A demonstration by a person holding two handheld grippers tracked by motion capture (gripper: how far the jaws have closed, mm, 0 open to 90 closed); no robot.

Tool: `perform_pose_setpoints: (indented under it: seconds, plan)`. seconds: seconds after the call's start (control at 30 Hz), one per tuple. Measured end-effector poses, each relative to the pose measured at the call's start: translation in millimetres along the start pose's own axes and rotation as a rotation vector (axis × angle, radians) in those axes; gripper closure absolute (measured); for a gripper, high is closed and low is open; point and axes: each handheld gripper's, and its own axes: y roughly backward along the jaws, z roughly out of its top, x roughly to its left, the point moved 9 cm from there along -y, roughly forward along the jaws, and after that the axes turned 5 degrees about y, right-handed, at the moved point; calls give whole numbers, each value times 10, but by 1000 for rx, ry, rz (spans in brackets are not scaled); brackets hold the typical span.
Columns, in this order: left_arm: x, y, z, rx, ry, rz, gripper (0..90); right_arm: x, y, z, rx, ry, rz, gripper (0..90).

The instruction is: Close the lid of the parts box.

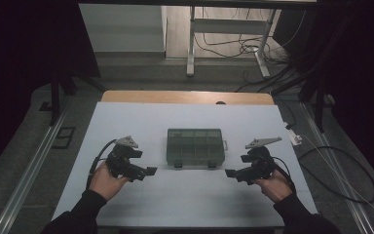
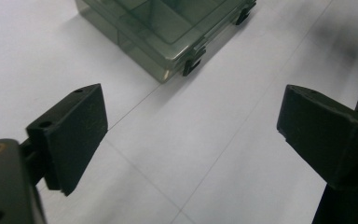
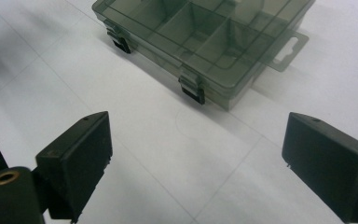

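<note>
A smoky clear plastic compartment box (image 1: pixel 195 146) lies shut on the white table top (image 1: pixel 185 195), its two dark latches facing the person. The left gripper (image 1: pixel 148 171) hovers in a hand off the box's near left corner, jaws wide apart with nothing between them. The right gripper (image 1: pixel 230 173) mirrors it off the near right corner, also open and empty. In the left gripper view the box (image 2: pixel 168 28) sits ahead beyond the spread fingers (image 2: pixel 70 135). In the right gripper view the box (image 3: pixel 205 37) shows dividers, latches and a hang tab, ahead of the gripper's fingers (image 3: pixel 77 158).
Beyond the white top a wooden table edge (image 1: pixel 187 96) runs across the far side. Farther back stand a white desk frame (image 1: pixel 226 34) and loose cables (image 1: pixel 253 48) on the floor. A cable (image 1: pixel 341 170) loops to the right of the table.
</note>
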Motion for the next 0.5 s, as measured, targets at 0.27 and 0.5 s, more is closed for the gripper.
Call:
perform_pose_setpoints:
  seconds: [0.27,0.5]
  plan:
    - [-16,185,-121,-55,26,7,32,-12,156,-148,-36,-7,-32,13]
    - [-52,335,-243,-88,27,26,14,-38,309,-258,-65,-29,-64,0]
